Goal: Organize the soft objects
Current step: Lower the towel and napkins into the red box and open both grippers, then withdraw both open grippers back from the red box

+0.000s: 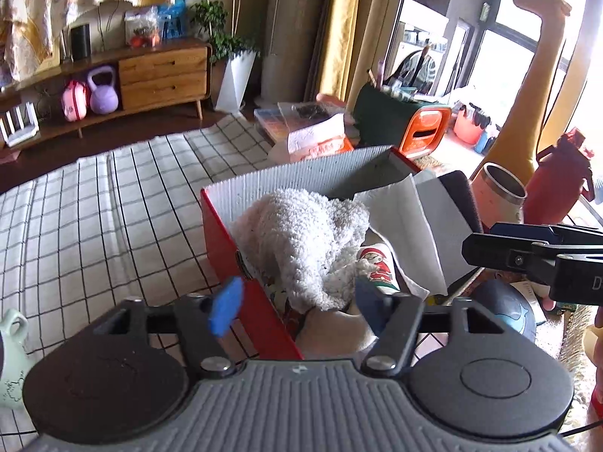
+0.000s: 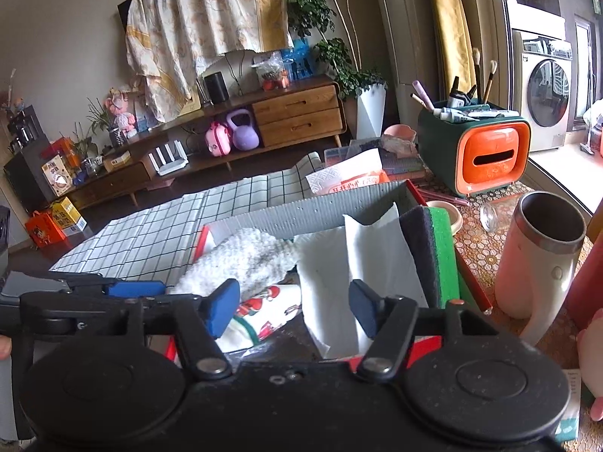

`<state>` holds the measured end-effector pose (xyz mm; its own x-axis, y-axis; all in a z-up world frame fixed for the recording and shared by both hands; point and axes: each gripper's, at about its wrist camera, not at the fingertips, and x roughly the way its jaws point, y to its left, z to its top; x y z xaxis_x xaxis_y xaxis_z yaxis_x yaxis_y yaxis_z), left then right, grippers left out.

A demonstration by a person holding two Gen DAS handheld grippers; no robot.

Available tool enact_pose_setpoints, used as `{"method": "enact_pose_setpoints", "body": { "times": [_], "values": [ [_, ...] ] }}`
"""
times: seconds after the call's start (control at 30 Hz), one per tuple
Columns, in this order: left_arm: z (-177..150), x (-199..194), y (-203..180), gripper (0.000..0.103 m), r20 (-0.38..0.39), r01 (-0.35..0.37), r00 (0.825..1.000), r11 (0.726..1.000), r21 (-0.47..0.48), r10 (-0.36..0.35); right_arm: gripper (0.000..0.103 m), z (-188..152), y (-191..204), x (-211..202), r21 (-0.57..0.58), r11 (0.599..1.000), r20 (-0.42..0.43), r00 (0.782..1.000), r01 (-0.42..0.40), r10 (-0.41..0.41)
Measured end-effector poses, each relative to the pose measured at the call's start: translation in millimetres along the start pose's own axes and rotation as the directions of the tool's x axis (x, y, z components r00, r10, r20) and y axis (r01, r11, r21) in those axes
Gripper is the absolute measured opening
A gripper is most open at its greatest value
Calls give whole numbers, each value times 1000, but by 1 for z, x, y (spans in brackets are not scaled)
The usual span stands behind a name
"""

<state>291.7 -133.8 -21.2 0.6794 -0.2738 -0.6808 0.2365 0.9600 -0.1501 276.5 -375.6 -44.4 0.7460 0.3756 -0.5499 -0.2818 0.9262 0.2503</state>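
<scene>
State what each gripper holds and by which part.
Nothing is held. The left gripper and right gripper both stand open above the red box, pads clear of the white fluffy cloth.

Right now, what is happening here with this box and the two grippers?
A person is sorting soft things into a red cardboard box on a table. Both the left gripper and the right gripper are open and empty, just above the box. Inside it lie a fluffy white knitted cloth, a white Christmas-print sock, folded white paper napkins and a green-and-black sponge.
</scene>
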Motion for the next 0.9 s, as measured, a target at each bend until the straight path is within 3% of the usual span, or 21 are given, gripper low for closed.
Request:
{"method": "enact_pose_setpoints", "body": {
  "times": [0.23,0.57,0.67,0.9],
  "values": [
    [-14,-32,-4,69,38,31,999,999,29,-33,73,-14,15,-27,-15,1000,55,998,-19,20],
    [-41,-72,-6,74,84,53,995,998,46,-57,95,-38,37,-63,-47,999,135,991,-19,25],
    [-50,-84,-5,81,107,55,993,997,46,-59,99,-46,44,-73,-60,998,167,986,-9,19],
    [-69,-109,-6,86,149,44,987,997,56,-52,103,-62,59,-91,-113,994,219,976,12,13]
  ]
}}
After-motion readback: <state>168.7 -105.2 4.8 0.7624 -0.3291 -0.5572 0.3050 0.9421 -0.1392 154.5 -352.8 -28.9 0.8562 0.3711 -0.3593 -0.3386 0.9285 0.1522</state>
